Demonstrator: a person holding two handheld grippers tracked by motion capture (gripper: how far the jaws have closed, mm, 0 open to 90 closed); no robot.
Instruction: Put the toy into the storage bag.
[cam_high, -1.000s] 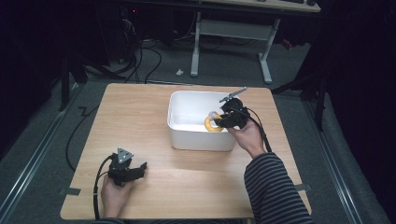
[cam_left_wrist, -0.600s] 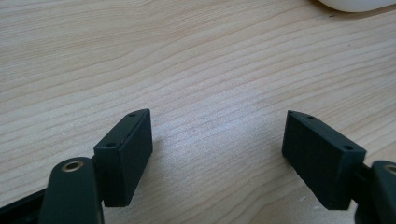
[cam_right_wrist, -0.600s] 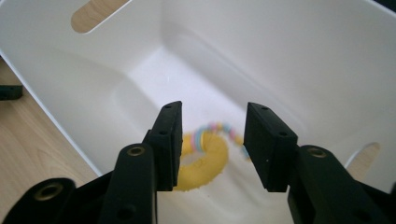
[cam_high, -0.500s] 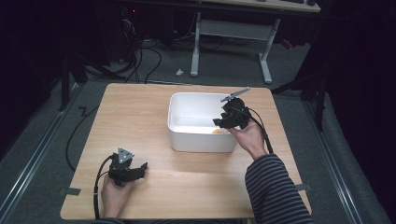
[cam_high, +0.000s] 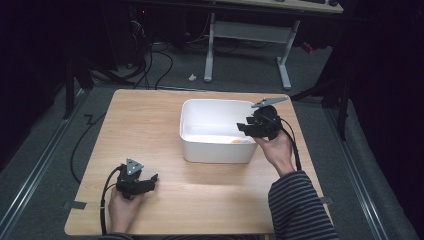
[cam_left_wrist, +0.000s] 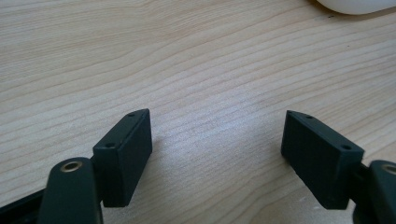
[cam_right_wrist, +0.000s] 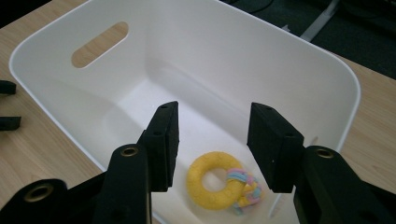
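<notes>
Since a second ago the right gripper (cam_right_wrist: 212, 140) has let the yellow ring toy (cam_right_wrist: 215, 179) go and lifted back off it: its jaws have just been opening, and nothing sits between them now, they're parted a moderate way with the toy lying free below and just past them on the floor of the white bin (cam_high: 192, 145). That toy is a soft-looking, matte yellow donut shape with a little knot of pastel braided rope (cam_right_wrist: 245, 184) tied on one side, so its long axis runs from the ring out to the rope end, pointing off to the right in the right gripper view, and it lies flat, hole facing up. It's tucked against the bin wall nearest the right hand. Bin is smooth glossy plastic, rounded corners, with an oval handle slot (cam_right_wrist: 99, 44) cut in the far wall. From above, the right hand (cam_high: 275, 150) holds its gripper over the bin's right rim, tilted down into it, striped sleeve (cam_high: 297, 207) coming in from the bottom edge. Left gripper (cam_left_wrist: 217, 154) is well away from all that, resting low over the wooden table (cam_high: 150, 115), pale grain with fine streaks, its blocky black jaws spread wide on nothing, and the left hand (cam_high: 122, 207) hasn't budged, gripper aimed roughly toward the bin.
</notes>
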